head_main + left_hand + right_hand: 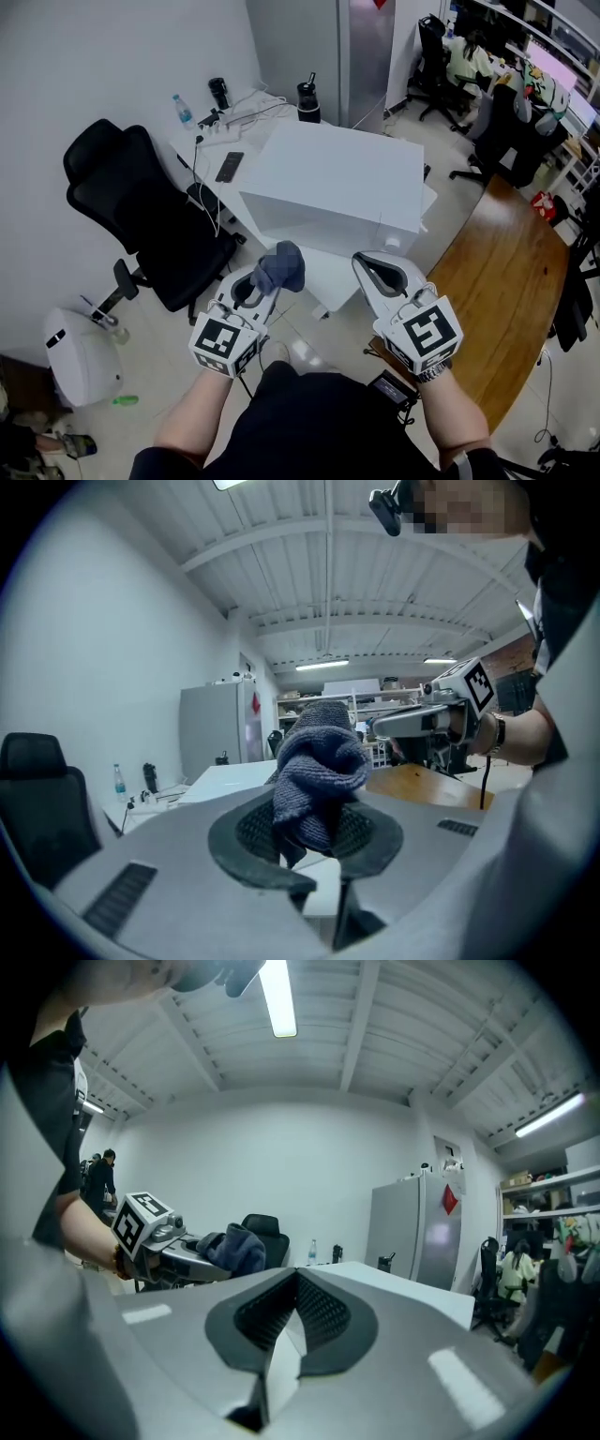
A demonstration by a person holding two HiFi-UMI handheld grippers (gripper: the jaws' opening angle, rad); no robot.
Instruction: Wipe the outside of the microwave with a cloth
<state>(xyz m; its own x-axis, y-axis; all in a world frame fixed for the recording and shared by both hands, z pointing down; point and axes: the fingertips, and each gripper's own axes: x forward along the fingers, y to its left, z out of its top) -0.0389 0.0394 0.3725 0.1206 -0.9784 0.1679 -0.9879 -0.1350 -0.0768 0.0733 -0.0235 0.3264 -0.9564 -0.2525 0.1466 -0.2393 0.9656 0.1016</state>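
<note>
The microwave (333, 183) is a large white box on a white table, just ahead of both grippers. My left gripper (265, 283) is shut on a bunched blue-grey cloth (281, 267), held in front of the microwave's near left corner and apart from it. In the left gripper view the cloth (319, 761) bulges up between the pads. My right gripper (380, 272) is shut with nothing in it and sits level with the left one, near the microwave's front right. The right gripper view shows its pads meeting (298, 1288) and the cloth (234, 1249) at the left.
A black office chair (141, 216) stands to the left. On the white table (281, 246) behind it lie a phone (230, 166), a water bottle (184, 111) and cables. A black flask (308, 101) stands behind the microwave. A curved wooden table (506, 291) is at the right.
</note>
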